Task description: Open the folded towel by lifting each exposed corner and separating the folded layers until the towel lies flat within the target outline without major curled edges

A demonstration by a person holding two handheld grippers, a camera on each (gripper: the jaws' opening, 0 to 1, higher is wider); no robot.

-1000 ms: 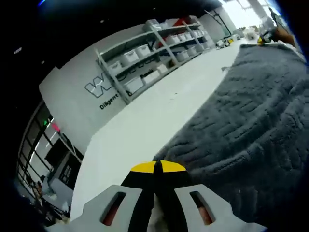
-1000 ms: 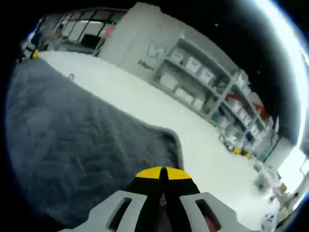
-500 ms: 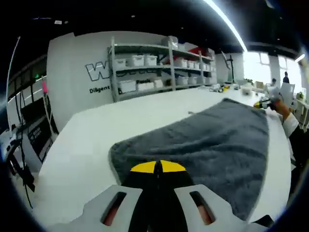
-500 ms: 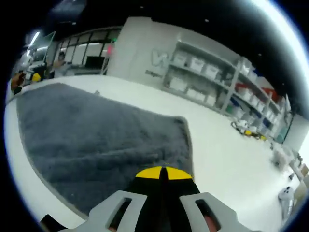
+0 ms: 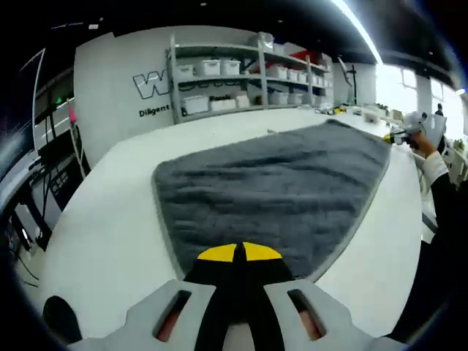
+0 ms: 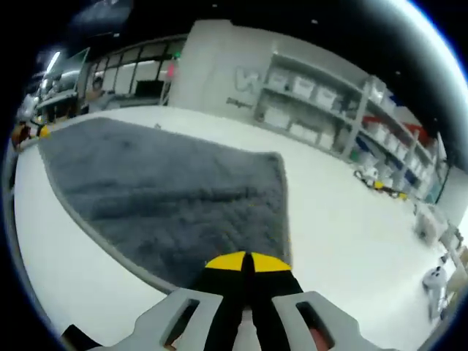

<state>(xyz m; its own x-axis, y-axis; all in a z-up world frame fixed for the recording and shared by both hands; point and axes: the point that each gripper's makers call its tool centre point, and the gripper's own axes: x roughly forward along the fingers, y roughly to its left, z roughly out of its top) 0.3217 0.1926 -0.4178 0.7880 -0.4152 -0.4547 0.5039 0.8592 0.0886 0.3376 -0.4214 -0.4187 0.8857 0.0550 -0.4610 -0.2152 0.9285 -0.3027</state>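
A white table (image 5: 110,219) is spreading wide under everything. Beyond its far edge, grey shelving (image 5: 241,77) is carrying rows of white bins (image 5: 208,68) against a white wall bearing dark lettering (image 5: 155,84). Small clutter (image 6: 376,184) is sitting on the table near the shelving.

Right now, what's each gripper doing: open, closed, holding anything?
Left gripper: closed, fingers pinching the near edge of the grey towel.
Right gripper: closed, fingers on the towel's other near corner.
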